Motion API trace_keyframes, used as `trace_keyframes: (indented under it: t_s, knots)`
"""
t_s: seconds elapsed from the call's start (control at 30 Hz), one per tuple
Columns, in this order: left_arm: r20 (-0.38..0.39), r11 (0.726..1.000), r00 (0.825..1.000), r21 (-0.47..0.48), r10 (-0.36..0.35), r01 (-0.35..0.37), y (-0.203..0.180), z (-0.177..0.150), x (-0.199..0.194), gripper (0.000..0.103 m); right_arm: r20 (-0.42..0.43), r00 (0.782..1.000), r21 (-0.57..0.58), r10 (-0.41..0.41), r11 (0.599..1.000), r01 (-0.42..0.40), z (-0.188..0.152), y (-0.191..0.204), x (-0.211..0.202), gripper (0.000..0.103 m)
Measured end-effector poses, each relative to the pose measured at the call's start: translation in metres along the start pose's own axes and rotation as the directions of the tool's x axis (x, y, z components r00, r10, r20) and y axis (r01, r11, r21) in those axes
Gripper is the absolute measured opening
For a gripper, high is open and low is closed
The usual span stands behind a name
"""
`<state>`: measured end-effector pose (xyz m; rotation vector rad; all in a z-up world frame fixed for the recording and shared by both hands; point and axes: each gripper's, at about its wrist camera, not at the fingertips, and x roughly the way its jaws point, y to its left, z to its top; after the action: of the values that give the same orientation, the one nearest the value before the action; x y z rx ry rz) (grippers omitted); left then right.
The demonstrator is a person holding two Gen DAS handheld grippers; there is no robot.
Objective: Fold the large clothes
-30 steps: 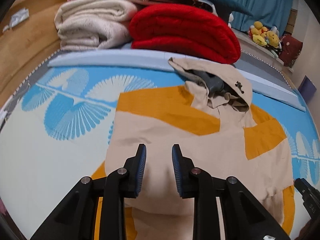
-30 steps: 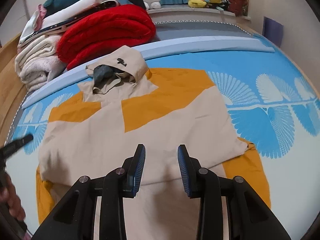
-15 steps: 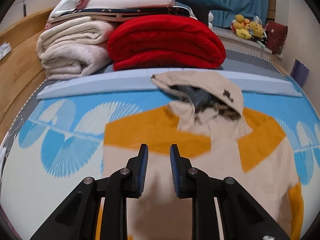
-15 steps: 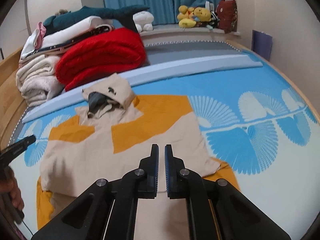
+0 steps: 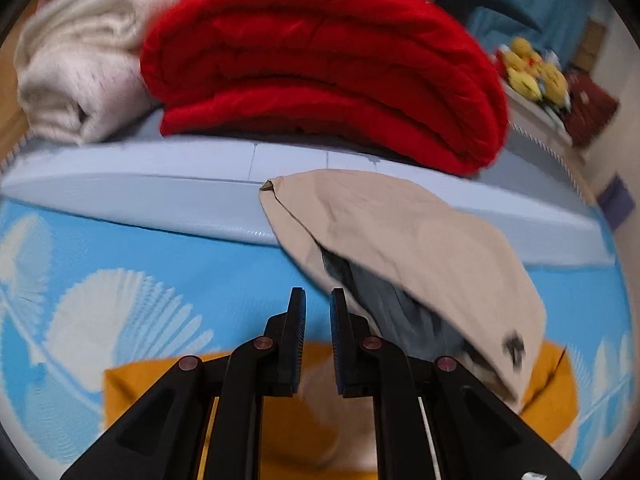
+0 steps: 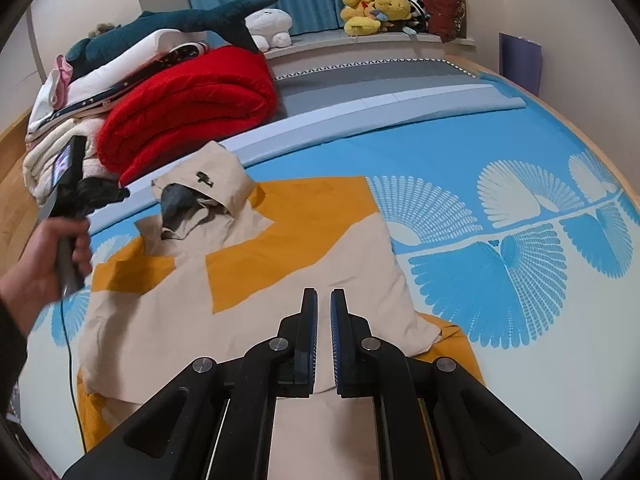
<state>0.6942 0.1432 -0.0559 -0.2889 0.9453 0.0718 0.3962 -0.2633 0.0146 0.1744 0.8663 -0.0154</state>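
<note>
the hoodie (image 6: 248, 300) is lying flat on the bed (image 6: 460, 152), in the middle of the blue sheet. its sleeves are already lying folded in over the body. its hood (image 5: 400, 232) is pointing to 12 o'clock, toward the red blanket (image 5: 320, 68) and the white blanket (image 5: 80, 76) stacked at the head of the bed.

the left tongs (image 5: 318, 300) are hanging just over the neck of the hoodie, with the hood at 2 o'clock from them. they are closing, and nothing is between them. this view is blurry.

the right tongs (image 6: 324, 300) are hanging over the lower part of the hoodie, near its edge at 3 o'clock. they are pressed almost together and pinching nothing. at 9 o'clock in this view a hand (image 6: 44, 264) is gripping the handle of the left tongs.

what could go wrong: the tongs are nearly shut, so they may just poke the cloth and not grab it. if they are pinching only the top layer, the folded sleeves may be slipping back out. the hood is puffy, so it may be flopping sideways and making the fold crooked. a fast move may be dragging the whole hoodie across the sheet.
</note>
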Motion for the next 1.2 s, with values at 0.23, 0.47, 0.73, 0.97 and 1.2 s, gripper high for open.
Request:
trace_keyframes:
  t_s: [0.23,0.47,0.73,0.97,1.2]
  knots:
    - [-0.136,0.933,0.962,-0.309,-0.237,0.186,0.030,0.032,0.076,0.035,-0.022,1.000,0.000,-0.012,1.000,0.012,-0.002,-0.002,0.013,0.008]
    - [-0.137,0.887,0.936,-0.388,-0.324,0.250,0.023,0.032,0.102,0.015,-0.017,0.999,-0.032,-0.032,0.999,0.032,-0.002,0.006,0.016,0.008]
    - [0.031,0.936,0.947,-0.147,-0.320,0.321,-0.011,0.017,0.016,0.000,-0.007,1.000,-0.009,-0.024,1.000,0.024,0.003,0.002,0.007,0.008]
    - [0.096,0.920,0.926,0.190,-0.366,0.344,-0.072,-0.075,-0.142,0.000,0.033,0.999,0.037,0.014,0.999,-0.015,0.011,-0.008,-0.012,0.008]
    - [-0.044,0.844,0.915,0.373,-0.400,0.387,-0.118,-0.241,-0.217,0.000,0.090,0.988,0.078,0.123,0.988,-0.130,0.016,-0.011,-0.033,0.008]
